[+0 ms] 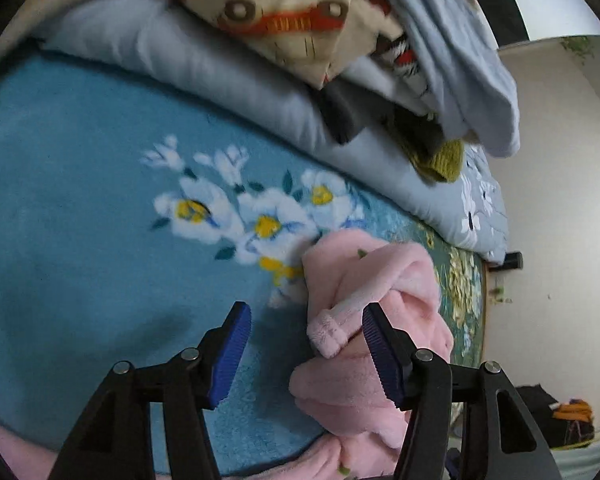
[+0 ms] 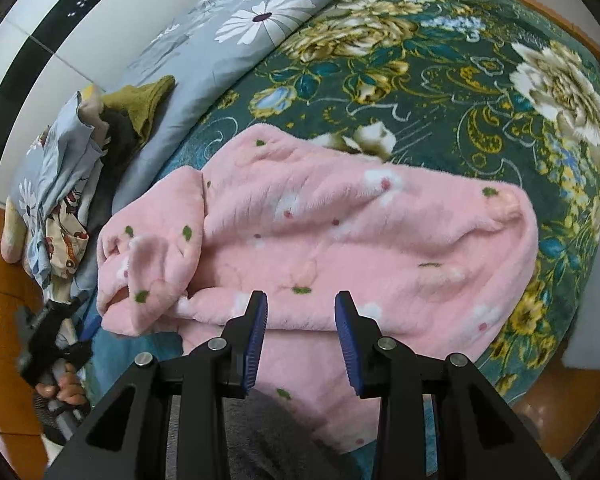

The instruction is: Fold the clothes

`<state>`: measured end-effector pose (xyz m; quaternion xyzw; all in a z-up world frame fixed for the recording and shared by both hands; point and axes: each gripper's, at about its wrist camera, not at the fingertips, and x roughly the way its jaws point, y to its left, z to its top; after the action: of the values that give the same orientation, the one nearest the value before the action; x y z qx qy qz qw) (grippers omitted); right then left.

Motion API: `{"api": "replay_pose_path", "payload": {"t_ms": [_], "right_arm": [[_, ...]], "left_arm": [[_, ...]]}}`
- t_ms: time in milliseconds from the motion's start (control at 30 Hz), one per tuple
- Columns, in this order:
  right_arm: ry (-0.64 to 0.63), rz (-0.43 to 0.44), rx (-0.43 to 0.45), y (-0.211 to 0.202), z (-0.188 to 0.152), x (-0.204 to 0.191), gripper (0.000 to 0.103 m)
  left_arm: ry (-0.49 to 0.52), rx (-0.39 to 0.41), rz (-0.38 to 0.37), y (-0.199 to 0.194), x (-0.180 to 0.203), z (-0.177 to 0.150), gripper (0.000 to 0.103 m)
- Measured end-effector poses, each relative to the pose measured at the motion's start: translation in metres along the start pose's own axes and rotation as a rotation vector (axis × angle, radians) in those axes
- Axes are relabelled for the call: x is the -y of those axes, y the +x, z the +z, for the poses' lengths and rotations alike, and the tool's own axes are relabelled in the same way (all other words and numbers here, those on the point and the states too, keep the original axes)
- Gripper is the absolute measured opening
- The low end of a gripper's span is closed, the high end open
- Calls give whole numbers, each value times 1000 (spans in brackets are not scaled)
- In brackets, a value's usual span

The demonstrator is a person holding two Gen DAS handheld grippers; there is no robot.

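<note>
One garment in work, and judged to be at the stage of bringing a sleeve in, before any fold of the body. Pink fluffy fleece garment with small flowers and green dots [image 2: 340,220] spread over the dark green blanket with gold flowers [image 2: 420,80] on the bed, filling the centre of the right wrist view. Not yet folded flat, with a bunched sleeve at centre left.

Left hand-held gripper [image 1: 305,312] at the lower centre of its own view, wide open and holding nothing. Rolled pink sleeve cuff [image 1: 328,330] lying between the blue pads, close against the right-hand one. Other pad apart from it, over the light blue blanket with white flowers [image 1: 80,220].

Right hand-held gripper [image 2: 301,298] partly open above the near edge of the garment, at the lower centre. No cloth seen pinched between its pads.

Unfolded heap of other clothes [image 1: 300,12] at the top of the left wrist view, on the grey quilt [image 1: 140,40], well apart from the work.

Next move, probably: closing on the cuff and carrying the sleeve across the body. Calls for a clean grip on one layer only, because of the thick, easily bunched fleece. Calls also for a steady hold at the near edge, to stop the whole piece from sliding on the blanket.
</note>
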<state>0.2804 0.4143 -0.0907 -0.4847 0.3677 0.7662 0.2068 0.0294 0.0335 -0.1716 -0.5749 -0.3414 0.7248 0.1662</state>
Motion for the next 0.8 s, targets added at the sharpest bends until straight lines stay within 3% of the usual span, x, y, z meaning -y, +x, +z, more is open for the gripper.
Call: {"api": "replay_pose_path", "payload": {"t_ms": [133, 200, 233, 267, 300, 333, 500, 600, 800], "right_arm": [[1, 5, 13, -5, 3, -4, 36], [-3, -1, 18, -8, 4, -6, 36], [-3, -4, 20, -9, 5, -6, 36], [-4, -7, 23, -11, 5, -6, 36], [-4, -11, 25, -12, 5, -6, 36], [-4, -13, 25, -12, 5, -6, 36], [3, -21, 15, -9, 3, -4, 36], [2, -19, 11, -7, 2, -4, 36], [-5, -12, 6, 0, 4, -3, 36]], "left_arm": [[78, -47, -47, 22, 21, 2, 63], [105, -52, -4, 38, 31, 7, 61], [109, -50, 12, 46, 36, 10, 56], [105, -43, 22, 48, 35, 12, 44], [102, -40, 24, 47, 34, 13, 18], [103, -31, 35, 43, 32, 15, 6], [86, 58, 64, 5, 15, 18, 5], [48, 177, 75, -54, -5, 24, 5], [54, 487, 303, -218, -53, 31, 5]]}}
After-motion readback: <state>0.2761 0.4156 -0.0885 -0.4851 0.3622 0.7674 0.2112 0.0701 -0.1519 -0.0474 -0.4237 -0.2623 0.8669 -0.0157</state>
